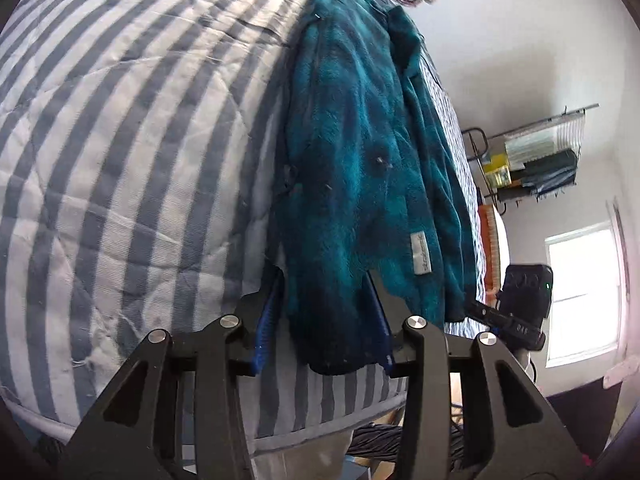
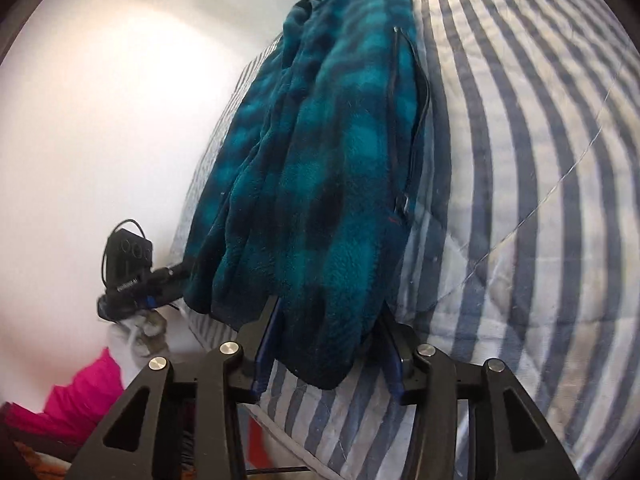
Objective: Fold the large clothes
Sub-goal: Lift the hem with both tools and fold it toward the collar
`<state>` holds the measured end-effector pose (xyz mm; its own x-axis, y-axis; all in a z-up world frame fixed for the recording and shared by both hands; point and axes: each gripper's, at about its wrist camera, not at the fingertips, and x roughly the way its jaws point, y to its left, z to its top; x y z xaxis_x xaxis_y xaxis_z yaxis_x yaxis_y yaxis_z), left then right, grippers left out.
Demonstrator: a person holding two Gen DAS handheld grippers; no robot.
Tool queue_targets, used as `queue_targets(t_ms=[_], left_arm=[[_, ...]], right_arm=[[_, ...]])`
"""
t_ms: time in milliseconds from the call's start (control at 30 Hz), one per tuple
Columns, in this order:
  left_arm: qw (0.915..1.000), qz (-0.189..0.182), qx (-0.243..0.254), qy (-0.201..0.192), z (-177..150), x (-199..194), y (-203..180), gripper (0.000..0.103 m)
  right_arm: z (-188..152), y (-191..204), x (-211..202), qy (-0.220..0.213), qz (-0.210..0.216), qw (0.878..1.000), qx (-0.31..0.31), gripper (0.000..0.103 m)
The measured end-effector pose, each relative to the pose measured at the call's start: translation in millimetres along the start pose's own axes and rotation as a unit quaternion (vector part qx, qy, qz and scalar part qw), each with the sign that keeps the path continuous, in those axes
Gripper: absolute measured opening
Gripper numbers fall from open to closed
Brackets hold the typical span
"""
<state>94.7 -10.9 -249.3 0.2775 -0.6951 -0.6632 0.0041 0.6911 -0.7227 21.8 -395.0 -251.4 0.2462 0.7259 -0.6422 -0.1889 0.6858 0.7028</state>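
Left wrist view, from left to right: the blue-and-white striped quilt point(image 1: 120, 160) fills most of the frame, and on it, right of centre, lies the teal plaid fleece jacket point(image 1: 360, 152), stretched away from me along the bed. My left gripper point(image 1: 326, 280) has its two fingers on either side of the jacket's near edge, the blue pads point(image 1: 266, 320) against the fleece, so I am grasping that edge. A grey label point(image 1: 418, 253) shows on the fleece just right of my grip. Further right, my other gripper's black body point(image 1: 524, 292) sits at the far side of the jacket, with a wire rack point(image 1: 536, 160) on the wall above it and a bright window point(image 1: 584, 292) at the edge.

Right wrist view, same order: pink fabric point(image 2: 80, 396) low at the left, then my left gripper's black body point(image 2: 128, 268) against the white wall. The jacket point(image 2: 312, 168) runs up the middle, a dark zipper point(image 2: 396, 128) along its right edge. My right gripper point(image 2: 330, 304) is clenched on the near corner of the fleece, fingers point(image 2: 264, 320) pressed on both sides of it. Striped quilt point(image 2: 520, 200) covers everything to the right.
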Motion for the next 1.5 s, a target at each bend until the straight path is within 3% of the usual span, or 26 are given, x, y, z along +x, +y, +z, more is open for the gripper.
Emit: queue_targets(t_ms=[33,133,200,300,533,667,800,1033,1233,1500], left_arm=[[1.0000,-0.003,0.003,0.006,-1.9,2.6,-1.6,0.026],[0.9998,0.004,0.015,0.010,0.0,6.9,-11.9,0.011],[0.9998,-0.016,-0.002,0.006,2.1,0.2,-16.1,0.010],[0.9984,-0.052,-0.023,-0.002,9.0,-10.5,-20.5,0.009],[0.9943,-0.085,-0.055,-0.033,41.9,-33.0,-46.4,0.009],[0.9935,-0.077,-0.057,-0.062,73.8,-46.3,-61.6,0.009],[0.9946,-0.055,-0.047,-0.074,105.2,-48.9,-75.8,0.009],[0.9928,-0.025,-0.063,-0.099,163.9,-24.5,-84.4,0.009],[0.9924,0.003,-0.079,-0.095,201.9,15.2,-73.2,0.009],[0.9909,0.037,-0.097,-0.086,218.4,48.2,-56.1,0.009]], right_arm=[[-0.3,-2.5,1.1,0.000,0.010,1.000,0.005,0.042],[3.7,-3.2,9.9,0.008,0.032,0.999,0.014,0.027],[6.4,-0.4,10.5,-0.001,0.045,0.999,0.019,0.021],[15.8,1.4,-0.4,-0.037,0.108,0.993,0.041,0.016],[39.4,16.6,-26.9,-0.098,0.130,0.986,0.047,0.014],[57.9,23.1,-37.6,-0.125,0.113,0.984,0.056,0.014],[89.0,36.0,-42.6,-0.128,0.059,0.989,0.042,0.013],[152.4,49.1,-35.2,-0.129,-0.013,0.991,0.025,0.013],[193.6,26.3,-11.0,-0.120,-0.034,0.990,0.071,0.013],[223.5,-3.9,21.5,-0.098,-0.028,0.989,0.110,0.015]])
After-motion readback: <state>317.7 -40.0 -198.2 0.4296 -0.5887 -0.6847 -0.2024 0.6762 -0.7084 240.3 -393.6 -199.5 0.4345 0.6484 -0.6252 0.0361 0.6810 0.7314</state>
